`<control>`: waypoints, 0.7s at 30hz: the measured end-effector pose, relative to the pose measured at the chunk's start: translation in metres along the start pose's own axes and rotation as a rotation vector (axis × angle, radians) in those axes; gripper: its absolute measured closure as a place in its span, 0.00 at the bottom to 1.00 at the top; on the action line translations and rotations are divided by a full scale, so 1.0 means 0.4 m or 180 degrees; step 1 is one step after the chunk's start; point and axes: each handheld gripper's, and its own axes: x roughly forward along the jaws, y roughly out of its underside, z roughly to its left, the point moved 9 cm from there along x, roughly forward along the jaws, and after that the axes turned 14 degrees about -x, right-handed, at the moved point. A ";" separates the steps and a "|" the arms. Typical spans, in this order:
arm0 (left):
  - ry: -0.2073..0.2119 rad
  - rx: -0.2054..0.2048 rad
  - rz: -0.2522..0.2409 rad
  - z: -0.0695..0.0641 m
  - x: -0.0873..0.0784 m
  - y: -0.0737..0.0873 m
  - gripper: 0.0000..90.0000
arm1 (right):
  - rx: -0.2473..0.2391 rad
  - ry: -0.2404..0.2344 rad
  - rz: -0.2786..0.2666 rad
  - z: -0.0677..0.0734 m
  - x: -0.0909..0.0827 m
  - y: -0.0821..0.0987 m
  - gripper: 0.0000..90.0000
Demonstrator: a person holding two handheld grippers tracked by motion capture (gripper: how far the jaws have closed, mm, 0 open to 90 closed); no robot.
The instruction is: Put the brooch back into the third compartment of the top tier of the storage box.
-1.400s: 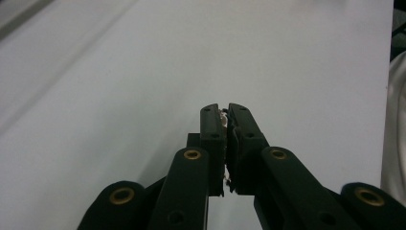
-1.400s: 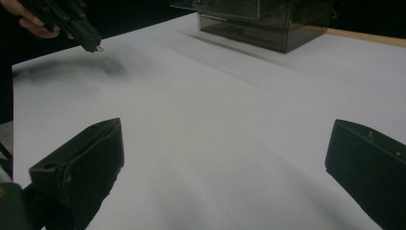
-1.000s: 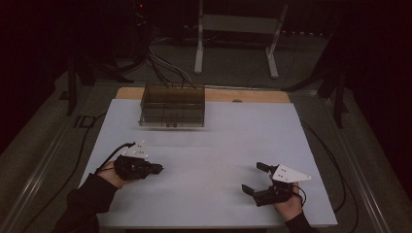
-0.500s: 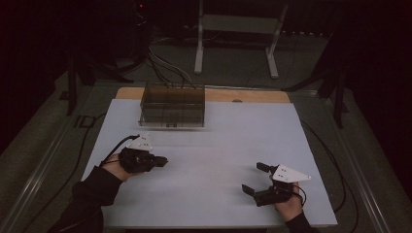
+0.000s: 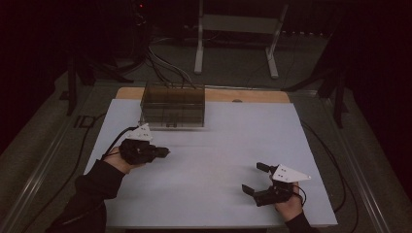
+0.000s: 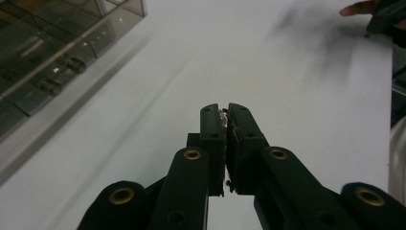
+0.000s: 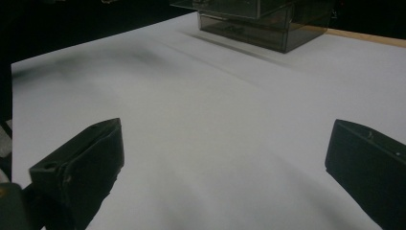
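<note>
My left gripper [image 5: 164,152] hovers over the left part of the white table sheet [image 5: 218,145], a short way in front of a clear smoky plastic box [image 5: 172,107]. Its jaws are closed together, and a small pale shiny object [image 6: 223,113] peeks out between the tips of that left gripper [image 6: 225,112]. The box [image 6: 48,57] lies off to its upper left. Near the table's front right, my right gripper [image 5: 252,178] rests with its jaws wide apart. Nothing lies between the jaws of this right gripper [image 7: 225,143], just bare sheet, with the box [image 7: 253,21] far ahead.
A strip of wooden tabletop [image 5: 252,94] shows behind the sheet. Cables [image 5: 165,68] and a white stand [image 5: 233,29] sit on the dark floor beyond. The other hand and its gripper [image 6: 388,19] appear at the top right of the left gripper view.
My left hand has moved away from the person toward the box and risen a little, jaws still closed. The right hand has stayed put.
</note>
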 end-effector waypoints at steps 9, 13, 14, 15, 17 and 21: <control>0.0026 -0.0040 -0.0094 0.004 0.010 -0.033 0.97 | -0.0013 0.0002 -0.0013 0.001 0.000 -0.002 0.00; -0.0032 -0.0052 -0.0139 0.010 0.015 -0.052 0.97 | -0.0012 0.0000 -0.0011 0.000 -0.001 -0.002 0.00; -0.0032 -0.0071 -0.0152 0.010 0.016 -0.058 0.97 | -0.0008 0.0001 -0.0014 0.001 -0.001 -0.002 0.00; -0.0037 -0.0071 -0.0164 0.010 0.018 -0.063 0.97 | -0.0009 -0.0002 -0.0013 0.001 -0.001 -0.002 0.00; -0.0060 -0.0103 -0.0201 0.013 0.020 -0.074 0.97 | 0.0002 -0.0005 -0.0005 0.000 -0.001 -0.001 0.00; -0.0078 -0.0140 -0.0260 0.018 0.026 -0.096 0.97 | -0.0003 -0.0001 -0.0014 0.000 -0.002 -0.002 0.00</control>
